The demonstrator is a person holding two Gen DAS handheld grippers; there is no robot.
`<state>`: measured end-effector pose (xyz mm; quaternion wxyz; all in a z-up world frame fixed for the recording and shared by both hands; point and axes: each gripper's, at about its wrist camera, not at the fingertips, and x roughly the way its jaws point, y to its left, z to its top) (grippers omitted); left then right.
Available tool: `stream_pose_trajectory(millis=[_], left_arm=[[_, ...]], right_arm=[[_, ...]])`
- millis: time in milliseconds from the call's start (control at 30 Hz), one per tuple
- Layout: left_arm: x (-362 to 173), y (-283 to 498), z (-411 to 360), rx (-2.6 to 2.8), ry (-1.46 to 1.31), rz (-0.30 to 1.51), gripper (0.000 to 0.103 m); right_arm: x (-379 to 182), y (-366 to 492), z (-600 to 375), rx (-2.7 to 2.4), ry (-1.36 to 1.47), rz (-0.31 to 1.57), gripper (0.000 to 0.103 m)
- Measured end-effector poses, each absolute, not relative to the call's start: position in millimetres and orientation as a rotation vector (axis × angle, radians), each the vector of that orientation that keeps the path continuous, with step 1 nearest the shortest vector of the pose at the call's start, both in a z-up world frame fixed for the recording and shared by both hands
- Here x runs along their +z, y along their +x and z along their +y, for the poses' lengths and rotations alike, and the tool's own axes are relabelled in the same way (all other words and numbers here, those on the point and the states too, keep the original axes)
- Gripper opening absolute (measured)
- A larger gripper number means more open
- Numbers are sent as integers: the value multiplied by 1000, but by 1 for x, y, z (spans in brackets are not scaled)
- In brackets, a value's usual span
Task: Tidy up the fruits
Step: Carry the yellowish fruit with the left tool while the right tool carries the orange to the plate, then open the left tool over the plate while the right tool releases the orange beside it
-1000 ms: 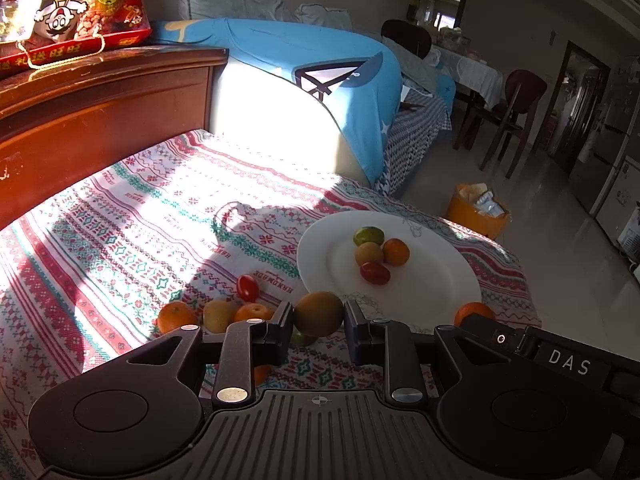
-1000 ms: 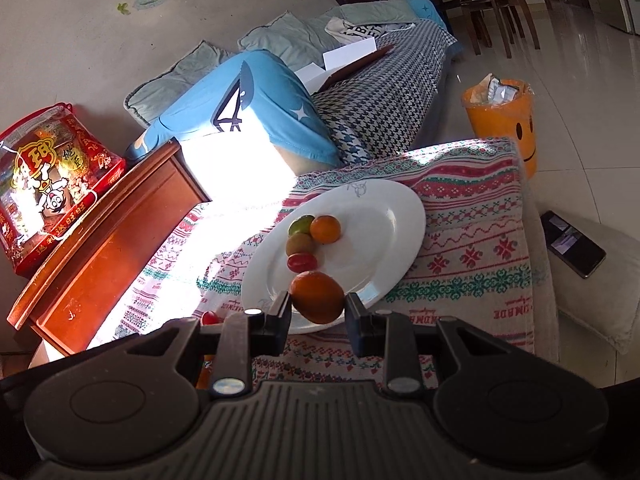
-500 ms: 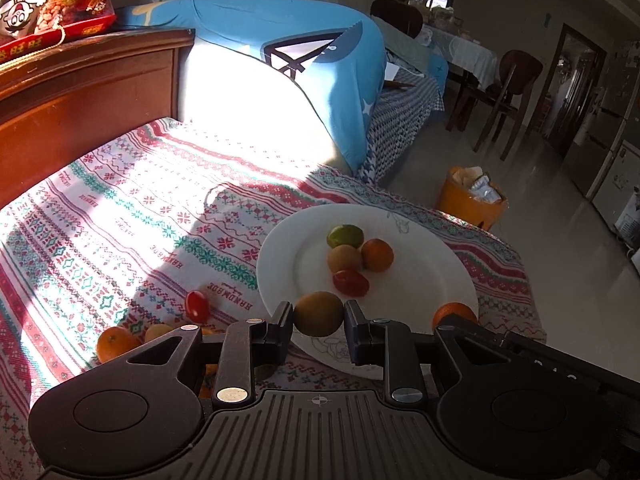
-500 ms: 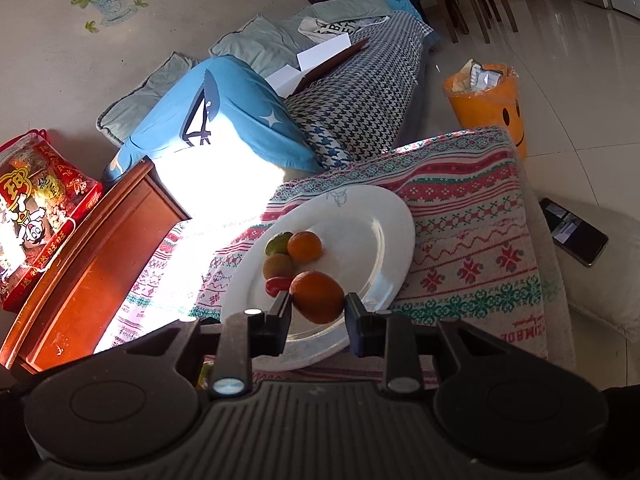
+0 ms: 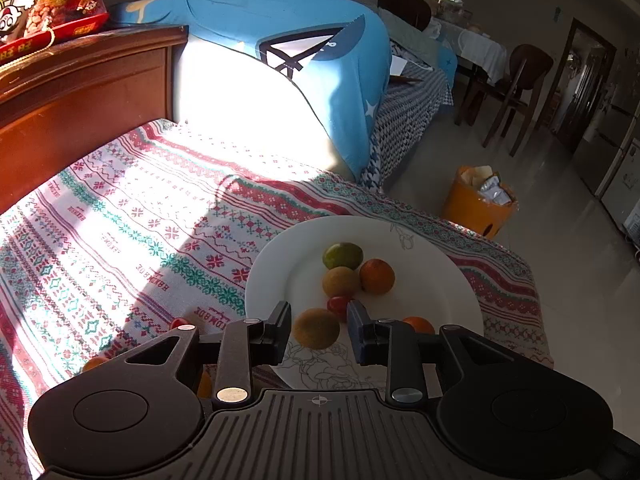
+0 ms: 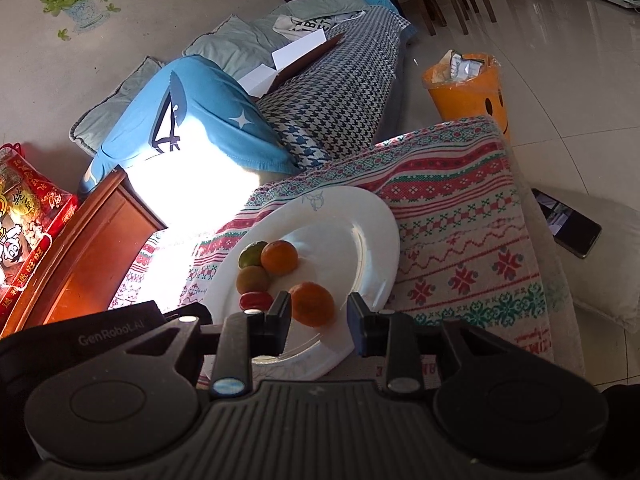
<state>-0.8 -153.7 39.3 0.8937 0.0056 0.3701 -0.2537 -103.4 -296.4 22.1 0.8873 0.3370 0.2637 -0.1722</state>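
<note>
With both sets of jaws spread wide over the white plate (image 5: 452,276), a brown kiwi (image 5: 316,328) lies loose between the left gripper (image 5: 319,332) fingers and an orange (image 6: 312,304) between the right gripper (image 6: 319,322) fingers, released beside 4 plated fruits

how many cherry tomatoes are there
2. One cherry tomato lies on the white plate beside the other fruit; a second tomato sits on the patterned cloth left of the plate, partly behind the left gripper. More may be hidden there.
</note>
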Motion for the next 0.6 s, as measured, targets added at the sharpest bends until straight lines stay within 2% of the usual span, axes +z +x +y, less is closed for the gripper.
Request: stream_pose_trajectory(millis=[267,600], left_arm=[[50,-3,-140,-507,14,759,43],[57,-13,-112,-501,5,752,48]], right_arm=[[36,-109,-293,-350,667,518,39],[39,-117,-280,-329,601,555,41]])
